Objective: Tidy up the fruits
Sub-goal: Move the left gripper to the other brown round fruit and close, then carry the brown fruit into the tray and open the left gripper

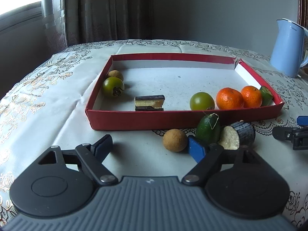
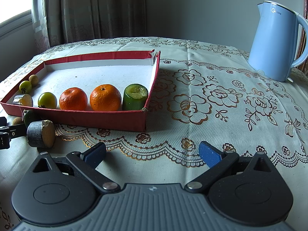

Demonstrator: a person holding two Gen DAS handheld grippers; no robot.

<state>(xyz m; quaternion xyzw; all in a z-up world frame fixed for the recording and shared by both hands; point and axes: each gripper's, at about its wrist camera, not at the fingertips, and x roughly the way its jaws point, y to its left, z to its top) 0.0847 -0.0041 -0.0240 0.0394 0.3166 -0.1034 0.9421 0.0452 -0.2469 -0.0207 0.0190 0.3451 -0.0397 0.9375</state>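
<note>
Evidently a pick is being set up: the left gripper (image 1: 152, 146) has its fingers wide and empty, the round tan longan (image 1: 174, 140) just inside its blue right finger. Next, shift right, close, lift into the red cardboard tray (image 1: 134, 118). The right gripper (image 2: 154, 154) hangs open, idle.

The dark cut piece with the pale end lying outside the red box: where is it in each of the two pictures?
Left wrist view: the dark cut piece lies right of centre on the cloth, in front of the red box, beside a green fruit.
Right wrist view: the same piece lies at the far left, in front of the box's near wall.
Shared landmark: the two oranges inside the box.
</note>
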